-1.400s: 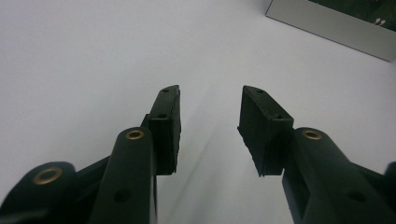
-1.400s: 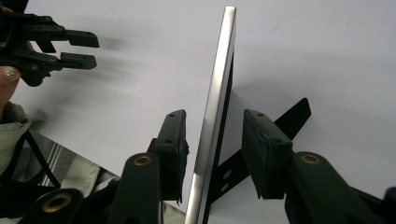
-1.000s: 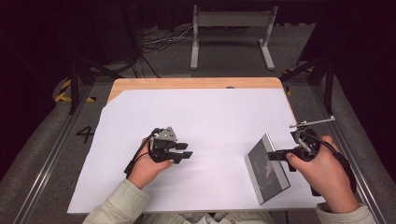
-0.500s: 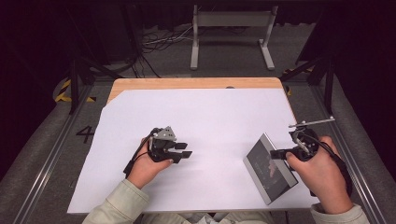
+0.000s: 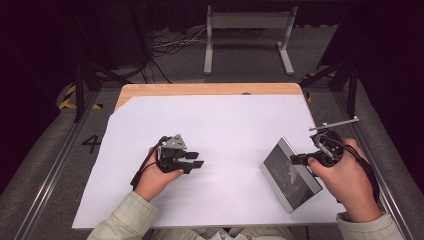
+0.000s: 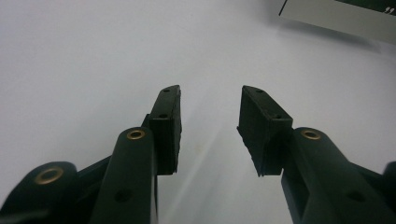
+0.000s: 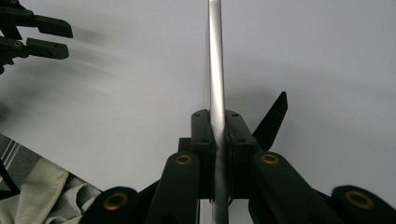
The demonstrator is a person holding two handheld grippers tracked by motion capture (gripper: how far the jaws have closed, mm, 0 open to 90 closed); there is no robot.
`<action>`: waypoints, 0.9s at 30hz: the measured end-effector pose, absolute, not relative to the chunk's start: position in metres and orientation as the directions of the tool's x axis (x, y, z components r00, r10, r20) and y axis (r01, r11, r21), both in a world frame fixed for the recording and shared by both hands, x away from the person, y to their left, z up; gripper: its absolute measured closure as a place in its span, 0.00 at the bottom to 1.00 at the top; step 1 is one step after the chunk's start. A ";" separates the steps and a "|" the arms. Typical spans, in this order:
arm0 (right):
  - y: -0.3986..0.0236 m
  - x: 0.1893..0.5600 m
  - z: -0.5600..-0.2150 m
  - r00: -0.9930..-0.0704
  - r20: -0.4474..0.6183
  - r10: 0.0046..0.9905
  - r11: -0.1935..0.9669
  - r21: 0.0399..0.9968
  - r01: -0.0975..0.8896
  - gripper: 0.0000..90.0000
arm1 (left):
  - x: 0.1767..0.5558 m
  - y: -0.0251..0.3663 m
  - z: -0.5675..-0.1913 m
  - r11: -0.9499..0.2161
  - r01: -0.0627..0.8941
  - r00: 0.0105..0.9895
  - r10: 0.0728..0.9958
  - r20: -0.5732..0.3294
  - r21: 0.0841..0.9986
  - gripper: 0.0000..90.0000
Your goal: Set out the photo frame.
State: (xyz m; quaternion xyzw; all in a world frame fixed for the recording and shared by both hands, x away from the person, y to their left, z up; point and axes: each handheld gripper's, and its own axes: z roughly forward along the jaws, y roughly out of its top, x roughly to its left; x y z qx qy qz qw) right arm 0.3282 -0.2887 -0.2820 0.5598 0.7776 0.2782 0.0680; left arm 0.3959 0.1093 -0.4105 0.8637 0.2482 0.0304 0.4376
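Note:
A flat tablet (image 5: 290,175) with a dark screen and a silver rim sits tilted at the right of the white table top (image 5: 225,120). My right gripper (image 5: 296,160) grips its right edge. In the right gripper view the silver rim (image 7: 215,56) runs straight up from between the pads, and the gripper (image 7: 216,116) is shut on it, its jaws having just been closing. My left gripper (image 5: 196,160) rests left of centre, open with nothing in it. In its own view the left gripper (image 6: 211,91) points at bare white surface, with a tablet corner (image 6: 336,14) at the top right.
A wooden strip (image 5: 210,89) borders the table's far edge. Beyond it stand a metal frame (image 5: 247,37) and floor cables (image 5: 170,47). A thin metal rod (image 5: 334,124) lies near the table's right edge. A pale sleeve (image 7: 46,186) shows in the right gripper view.
The right hand and the tablet have shifted slightly, with the tablet's held edge a little higher. The left hand has kept still.

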 end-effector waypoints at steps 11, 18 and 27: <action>-0.273 0.349 -0.266 -0.493 0.154 0.856 0.351 0.527 0.774 0.94 | 0.399 0.135 -0.407 -0.450 0.432 0.840 0.516 -0.167 0.782 0.64; -0.260 0.364 -0.257 -0.591 0.124 0.797 0.452 0.525 0.721 0.94 | 0.399 0.146 -0.407 -0.437 0.449 0.820 0.547 -0.166 0.779 0.61; -0.248 0.375 -0.247 -0.705 0.086 0.704 0.569 0.525 0.633 0.94 | 0.400 0.147 -0.409 -0.453 0.449 0.821 0.549 -0.156 0.770 0.60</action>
